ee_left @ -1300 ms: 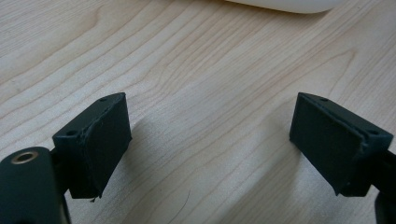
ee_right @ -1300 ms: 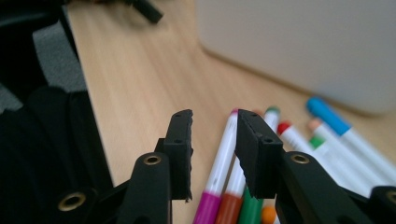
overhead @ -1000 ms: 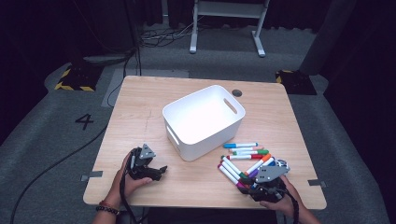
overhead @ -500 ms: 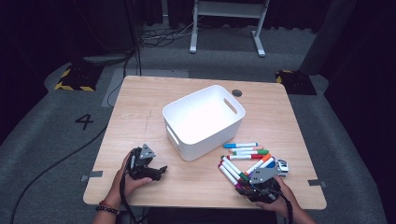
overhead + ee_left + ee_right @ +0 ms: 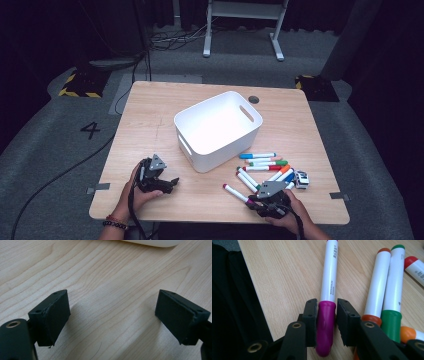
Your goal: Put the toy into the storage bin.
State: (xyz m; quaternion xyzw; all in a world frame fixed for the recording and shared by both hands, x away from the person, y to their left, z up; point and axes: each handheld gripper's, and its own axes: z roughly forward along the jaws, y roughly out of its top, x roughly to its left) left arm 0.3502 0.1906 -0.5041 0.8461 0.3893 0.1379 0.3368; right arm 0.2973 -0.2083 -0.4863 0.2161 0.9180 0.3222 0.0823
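Note:
A white marker with a magenta cap lies on the wooden table. My right gripper has just been closing on it, and its pads now press the magenta cap from both sides. In the high view this gripper is near the table's front right, at the near end of that marker. More markers lie beside it, among them orange-capped and green-capped ones. My left gripper is open over bare wood, at the front left.
A white bin with handle slots stands mid-table; its lower edge shows beyond the left jaws. A small white object lies right of the markers. The table's front edge runs close behind both hands.
The right gripper has shifted a little left and down onto the magenta-capped marker, and its jaws have narrowed around the cap. The left gripper has stayed in place.

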